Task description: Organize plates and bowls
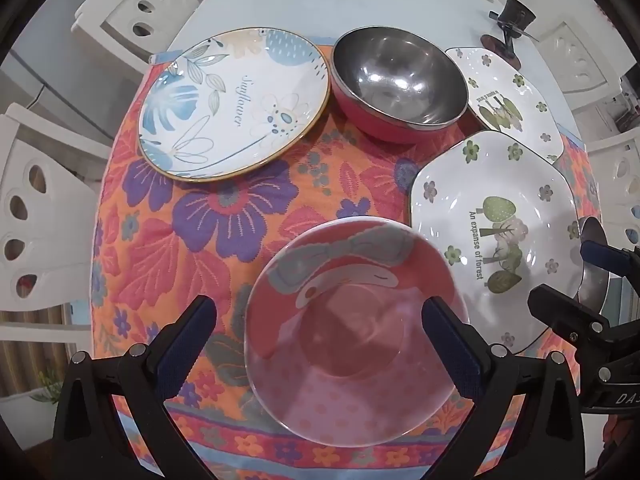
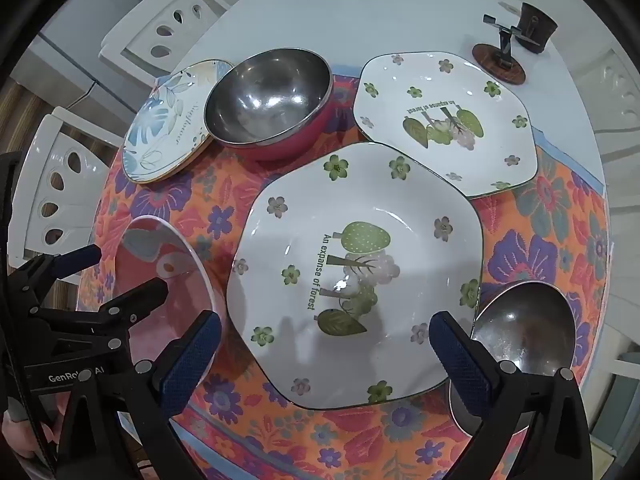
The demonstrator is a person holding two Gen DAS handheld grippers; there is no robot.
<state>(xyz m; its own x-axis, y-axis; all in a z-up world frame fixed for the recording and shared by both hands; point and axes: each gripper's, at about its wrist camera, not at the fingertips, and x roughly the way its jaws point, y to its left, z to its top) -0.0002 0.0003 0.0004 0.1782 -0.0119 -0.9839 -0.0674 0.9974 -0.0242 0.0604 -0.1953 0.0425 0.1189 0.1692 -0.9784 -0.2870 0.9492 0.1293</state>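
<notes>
1. Left gripper point(image 1: 320, 328): I read the jaws as spread wide, pointing down over the pink bowl point(image 1: 356, 328). The bowl sits upright, mouth up, at the near edge of the floral cloth point(image 1: 224, 216). One blue pad overlaps the bowl's right rim in my left wrist view, the other stands clear of its left rim. I cannot tell whether either pad touches the bowl.

2. Right gripper point(image 2: 324, 344): jaws also at full spread, hovering above the near forest plate point(image 2: 356, 264), with nothing clamped. This plate is roughly hexagonal with no clear long axis. Its lettering runs from far to near in my right wrist view.

3. The far forest plate point(image 2: 444, 120) lies behind it with its lettering turned the opposite way. The two rims meet or overlap; I cannot resolve which lies on top.

4. The red steel bowl point(image 2: 268, 104) stands mouth up at the far left, and in the right wrist view it hides part of the sunflower plate point(image 2: 164, 132). The left wrist view shows the two just beside each other, the plate's script running far to near.

5. A small steel bowl point(image 2: 524, 336) stands mouth up at the near right. The right finger covers its near rim. In the left wrist view it is mostly hidden behind the right gripper.

6. On the white table point(image 2: 360, 16), beyond the cloth, a dark stand point(image 2: 500, 56) and a brown cup-like object point(image 2: 536, 24) are too small to identify.
</notes>
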